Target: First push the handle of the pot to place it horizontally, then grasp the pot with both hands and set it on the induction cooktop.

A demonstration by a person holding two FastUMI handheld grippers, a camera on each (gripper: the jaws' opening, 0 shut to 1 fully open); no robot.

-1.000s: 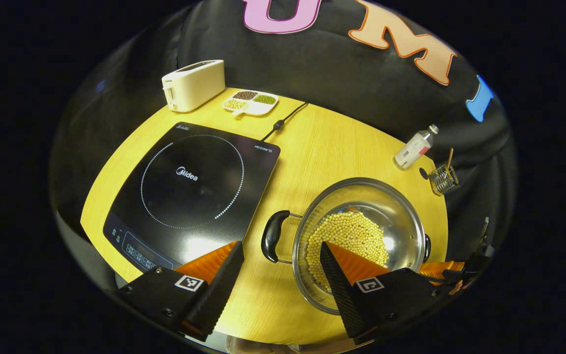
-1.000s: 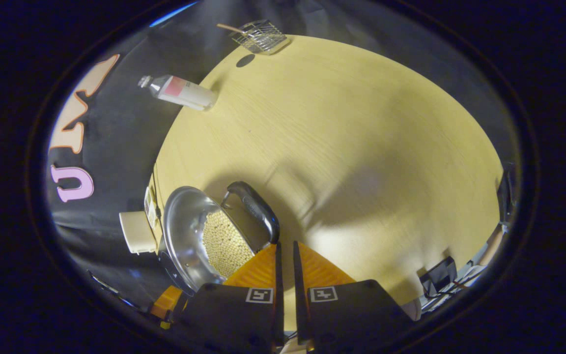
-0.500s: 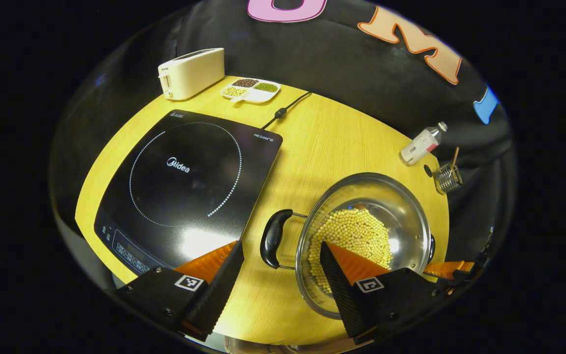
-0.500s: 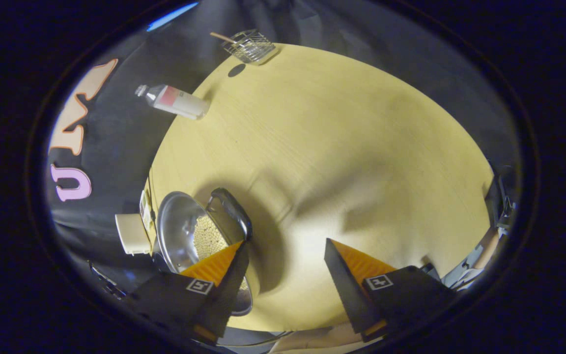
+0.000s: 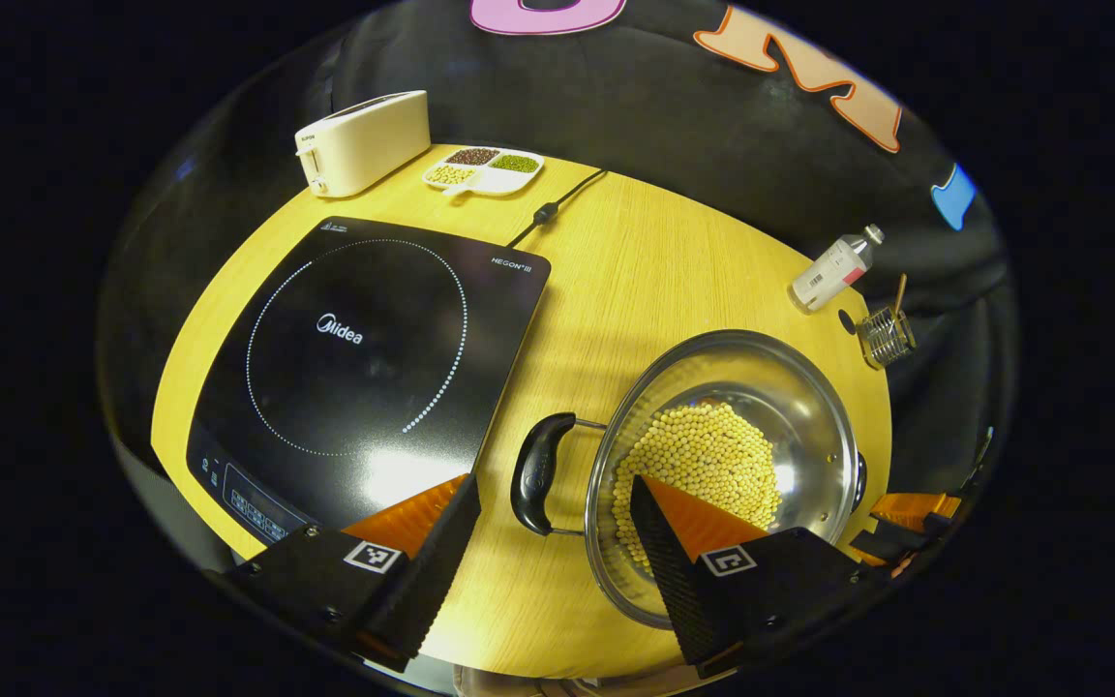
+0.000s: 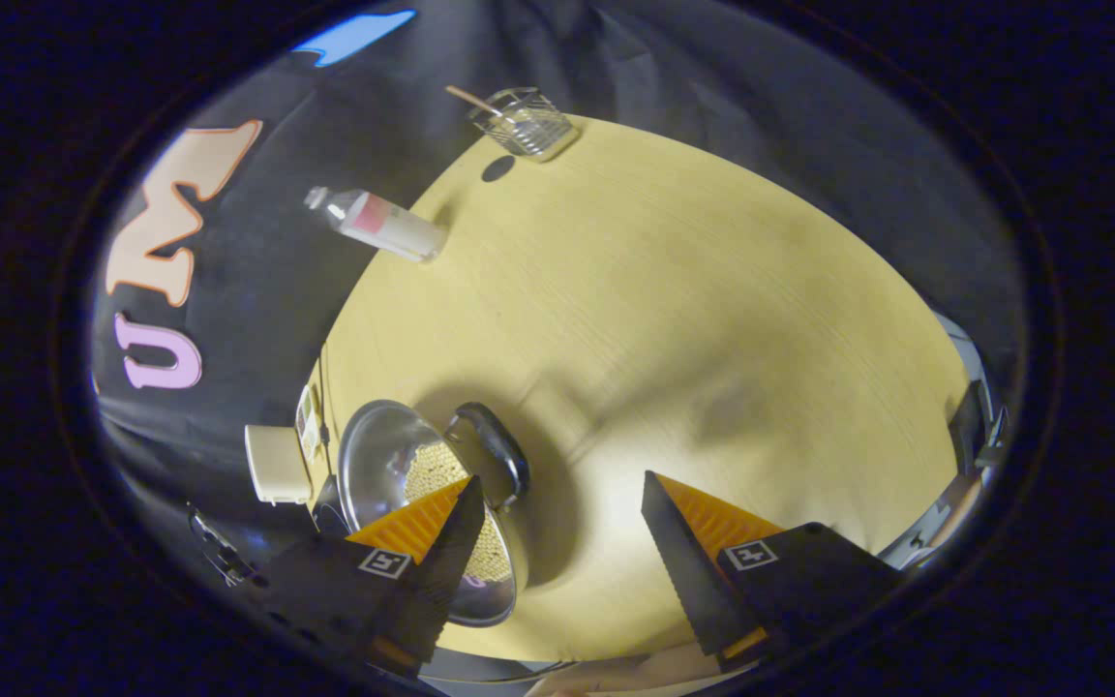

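The left gripper (image 5: 555, 499) stands wide open above the near edge of the yellow wooden desk (image 5: 635, 281), holding nothing; between its fingers lies the near black loop handle (image 5: 535, 472) of the round stainless-steel pot (image 5: 727, 465), and one finger overlaps the pot's near rim in the left gripper view. The pot sits on the desk with a heap of pale yellow beans (image 5: 703, 469) in its bottom. Just beside the pot, on its handle side, lies the flat black induction cooktop (image 5: 364, 358), apart from the pot, with a black power cord (image 5: 557, 208) running from its far edge. Beyond the cooktop, well away from the pot, stand a cream rectangular toaster (image 5: 362, 142) and a white divided dish (image 5: 485, 170) of brown, green and yellow grains. On the other side of the pot, at the desk's far edge, a clear plastic bottle (image 5: 835, 271) with a red-and-white label lies on its side, and next to it a small wire-mesh basket (image 5: 885, 334) holds a wooden stick. The right gripper (image 6: 559, 518) is also spread wide and grips nothing; in the right gripper view it hovers over the desk just beside the pot, one finger overlapping the pot's rim near the other black handle (image 6: 492, 455), which is tilted up over the beans, the second finger over bare wood. In the left gripper view, part of the right gripper appears at the pot's far side.
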